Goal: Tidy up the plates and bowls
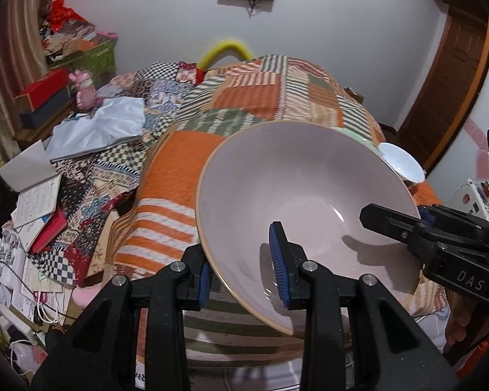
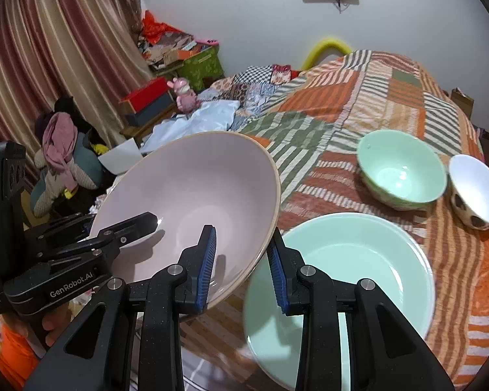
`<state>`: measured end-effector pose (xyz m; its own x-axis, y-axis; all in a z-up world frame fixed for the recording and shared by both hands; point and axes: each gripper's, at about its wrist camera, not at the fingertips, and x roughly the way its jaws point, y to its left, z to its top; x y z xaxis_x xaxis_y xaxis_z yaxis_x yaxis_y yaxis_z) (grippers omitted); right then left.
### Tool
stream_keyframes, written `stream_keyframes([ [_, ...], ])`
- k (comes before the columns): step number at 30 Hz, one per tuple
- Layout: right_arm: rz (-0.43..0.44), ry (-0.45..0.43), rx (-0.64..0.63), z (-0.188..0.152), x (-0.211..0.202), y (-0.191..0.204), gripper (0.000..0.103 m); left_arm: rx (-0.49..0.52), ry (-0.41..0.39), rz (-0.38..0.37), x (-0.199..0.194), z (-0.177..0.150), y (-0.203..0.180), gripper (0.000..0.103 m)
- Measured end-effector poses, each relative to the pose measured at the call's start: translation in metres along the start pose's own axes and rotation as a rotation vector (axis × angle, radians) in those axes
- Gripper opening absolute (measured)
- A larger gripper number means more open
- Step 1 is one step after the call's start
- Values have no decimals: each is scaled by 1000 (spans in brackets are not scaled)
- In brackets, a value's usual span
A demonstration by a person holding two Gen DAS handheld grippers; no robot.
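Note:
A large pale pink bowl (image 1: 296,195) is held tilted above the patchwork-covered table, gripped at opposite rims by both grippers. My left gripper (image 1: 244,270) straddles its near-left rim, one pad inside and one outside. My right gripper (image 2: 241,267) straddles the other rim of the pink bowl (image 2: 192,202); it also shows in the left wrist view (image 1: 417,224). A mint green plate (image 2: 352,280) lies just below and right of the pink bowl. A green bowl (image 2: 401,169) and a white spotted bowl (image 2: 476,189) stand further back.
The patchwork cloth (image 2: 358,97) covers the table. Left of it are books, papers (image 1: 39,202), a white bag (image 1: 107,127), boxes and a pink toy (image 2: 184,94). A curtain (image 2: 49,49) hangs at left, a wooden door (image 1: 450,81) at right.

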<state>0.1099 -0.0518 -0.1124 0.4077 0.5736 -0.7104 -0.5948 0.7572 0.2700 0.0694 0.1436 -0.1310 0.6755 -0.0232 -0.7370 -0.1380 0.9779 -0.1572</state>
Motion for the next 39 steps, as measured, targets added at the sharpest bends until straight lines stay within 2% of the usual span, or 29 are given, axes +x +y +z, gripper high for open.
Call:
stream_keyframes([
  [22, 4, 197, -30, -7, 80, 12, 29, -96, 144, 48, 65, -21, 60, 32],
  [31, 13, 222, -39, -9, 83, 8, 29, -88, 150, 52, 72, -24, 63, 32],
  [39, -6, 180, -55, -6, 65, 3, 29, -55, 117, 90, 59, -23, 59, 32],
])
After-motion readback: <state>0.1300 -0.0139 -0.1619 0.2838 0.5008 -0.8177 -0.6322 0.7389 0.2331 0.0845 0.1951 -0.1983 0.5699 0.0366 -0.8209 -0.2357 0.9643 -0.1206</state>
